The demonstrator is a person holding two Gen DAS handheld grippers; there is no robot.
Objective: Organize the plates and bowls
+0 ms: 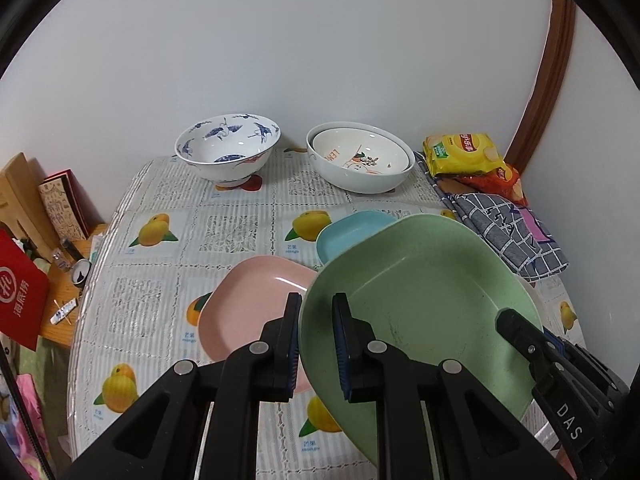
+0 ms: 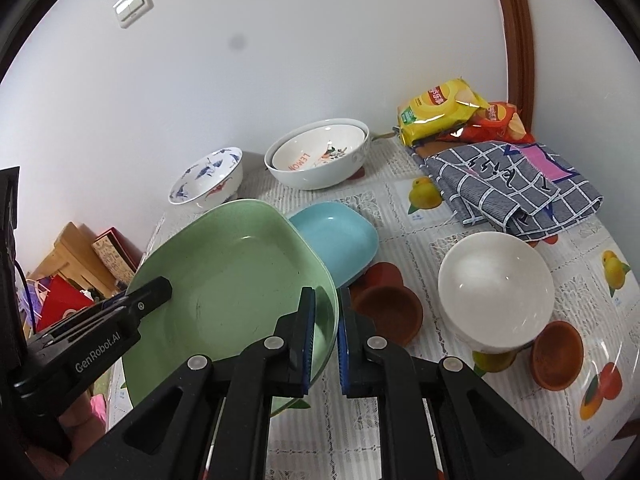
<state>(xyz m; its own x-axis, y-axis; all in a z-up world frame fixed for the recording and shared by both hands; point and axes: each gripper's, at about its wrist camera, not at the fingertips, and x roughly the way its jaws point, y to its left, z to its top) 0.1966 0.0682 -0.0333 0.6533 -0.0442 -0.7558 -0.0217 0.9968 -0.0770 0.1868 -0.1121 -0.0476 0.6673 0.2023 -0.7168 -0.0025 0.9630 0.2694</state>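
My left claw [image 1: 316,344] and right claw [image 2: 326,338] each pinch a rim of the square pale-green plastic plate [image 1: 420,300], lifted above the mango-print surface [image 1: 160,264] against a white wall [image 1: 320,60]; wooden door frame [image 1: 548,80] rightmost.

Even bright light; bowed fisheye edges

Green plate [image 1: 424,280] up off the table, tilted

Pink plate [image 1: 256,304] and blue plate [image 2: 340,240] lie flat below; crane bowl [image 1: 228,148], nested lemon bowls [image 1: 360,160], white bowl [image 2: 496,288] sit upright.
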